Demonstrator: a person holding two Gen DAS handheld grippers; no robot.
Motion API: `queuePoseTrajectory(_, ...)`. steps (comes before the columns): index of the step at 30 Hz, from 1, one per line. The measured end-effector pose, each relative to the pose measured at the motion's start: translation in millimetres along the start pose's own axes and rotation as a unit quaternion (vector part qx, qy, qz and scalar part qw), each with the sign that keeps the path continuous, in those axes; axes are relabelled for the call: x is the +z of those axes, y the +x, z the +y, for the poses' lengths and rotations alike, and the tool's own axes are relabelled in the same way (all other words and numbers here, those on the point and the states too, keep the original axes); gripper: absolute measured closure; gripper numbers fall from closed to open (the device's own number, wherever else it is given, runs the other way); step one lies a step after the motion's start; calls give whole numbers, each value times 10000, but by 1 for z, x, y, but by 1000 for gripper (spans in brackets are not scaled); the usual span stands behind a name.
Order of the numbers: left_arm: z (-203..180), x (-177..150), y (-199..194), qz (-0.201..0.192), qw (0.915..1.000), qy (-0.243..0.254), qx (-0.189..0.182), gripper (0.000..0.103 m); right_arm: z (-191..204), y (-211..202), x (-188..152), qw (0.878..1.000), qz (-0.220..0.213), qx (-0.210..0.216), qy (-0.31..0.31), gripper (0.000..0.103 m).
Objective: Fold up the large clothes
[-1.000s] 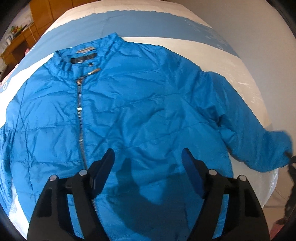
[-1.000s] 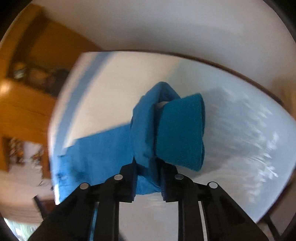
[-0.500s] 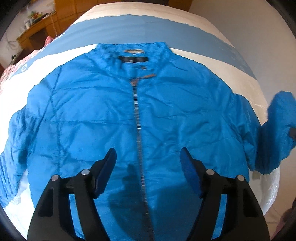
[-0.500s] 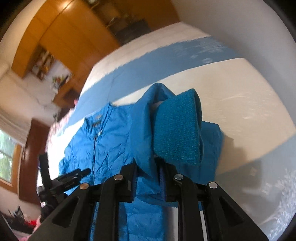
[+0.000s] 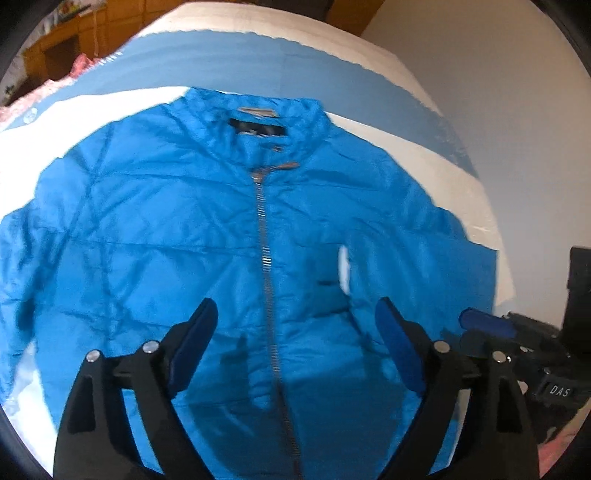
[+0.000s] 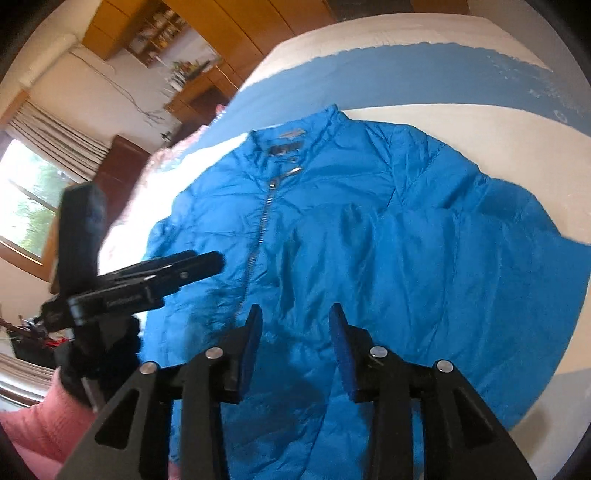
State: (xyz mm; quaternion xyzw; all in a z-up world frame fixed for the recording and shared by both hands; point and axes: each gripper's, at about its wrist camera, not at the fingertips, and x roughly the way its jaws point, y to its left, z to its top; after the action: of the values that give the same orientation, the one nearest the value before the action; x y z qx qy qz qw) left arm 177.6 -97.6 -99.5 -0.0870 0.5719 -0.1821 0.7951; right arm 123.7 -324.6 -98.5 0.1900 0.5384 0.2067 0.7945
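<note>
A bright blue puffer jacket lies front up and zipped on the bed, collar at the far end. Its left sleeve spreads outward. The right-hand sleeve lies folded in over the body. My left gripper hovers over the lower zipper, jaws opening, with nothing between them. My right gripper hangs over the jacket's lower front, jaws opening and free of the cloth. Each gripper shows in the other's view: the right gripper at the right edge, the left gripper at the left.
The bed cover is white with a broad blue band beyond the collar. Pink cloth lies at the far left corner. Wooden cabinets and a window stand behind. A pink sleeve holds the left gripper.
The right gripper carried the sleeve cuff from the bed's right side in over the jacket and let go, its jaws now apart. The left gripper shifted over the zipper and spread wider.
</note>
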Motion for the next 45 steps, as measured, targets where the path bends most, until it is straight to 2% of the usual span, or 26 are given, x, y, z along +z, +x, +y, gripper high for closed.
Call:
queuePoseTrajectory(3,-5,-2,13,156,9999,-2,4,15,-20,-28,-13,9991,-193,-263,282,64)
queuePoseTrajectory(7,-16,3,35,418,9987,-69,-273,15,-49,-57,-31,9940,-417,-762,659,63)
queuePoseTrajectory(8,-20,4,39,454,9986,-45,-274,19,-54,-62,-34,9928,-456,-815,748,63)
queuePoseTrajectory(10,-31,6,53,590,9979,51,-275,32,-67,-72,-40,9897,-552,-904,960,63)
queuePoseTrajectory(12,-33,8,64,744,9968,20,-292,62,-77,-77,-43,9863,-630,-1038,1117,63)
queuePoseTrajectory(13,-34,8,69,764,9964,-57,-363,69,-82,-81,-44,9845,-669,-1096,1191,63)
queuePoseTrajectory(14,-33,9,69,737,9962,-107,-444,84,-85,-82,-45,9836,-683,-1124,1233,63)
queuePoseTrajectory(15,-32,9,68,678,9961,-158,-548,92,-89,-83,-45,9824,-698,-1167,1283,63)
queuePoseTrajectory(17,-28,10,55,441,9959,-245,-754,98,-94,-83,-44,9804,-724,-1221,1363,63)
queuePoseTrajectory(20,-16,12,17,-161,9965,-283,-776,100,-99,-83,-42,9799,-750,-1156,1444,63)
queuePoseTrajectory(22,3,12,-15,-574,9956,-363,-640,100,-98,-79,-38,9811,-754,-1075,1421,63)
queuePoseTrajectory(25,33,9,-46,-894,9941,-491,-360,100,-91,-68,-28,9850,-674,-889,1319,63)
queuePoseTrajectory(28,56,8,-59,-1042,9927,-612,16,103,-78,-52,-14,9900,-582,-628,1118,63)
queuePoseTrajectory(33,103,4,-61,-901,9891,-1079,430,103,-61,-18,5,9947,-305,-433,886,64)
queuePoseTrajectory(35,119,0,-51,-713,9889,-1192,524,103,-59,-1,9,9949,-134,-531,850,64)
queuePoseTrajectory(37,133,-6,-36,-493,9882,-1300,643,103,-63,19,9,9925,156,-848,870,64)
queuePoseTrajectory(40,148,-13,-16,-299,9880,-1372,650,99,-73,40,6,9895,424,-891,1052,66)
queuePoseTrajectory(45,149,-12,-18,-243,9898,-1195,734,96,-74,44,7,9889,515,-939,1027,66)
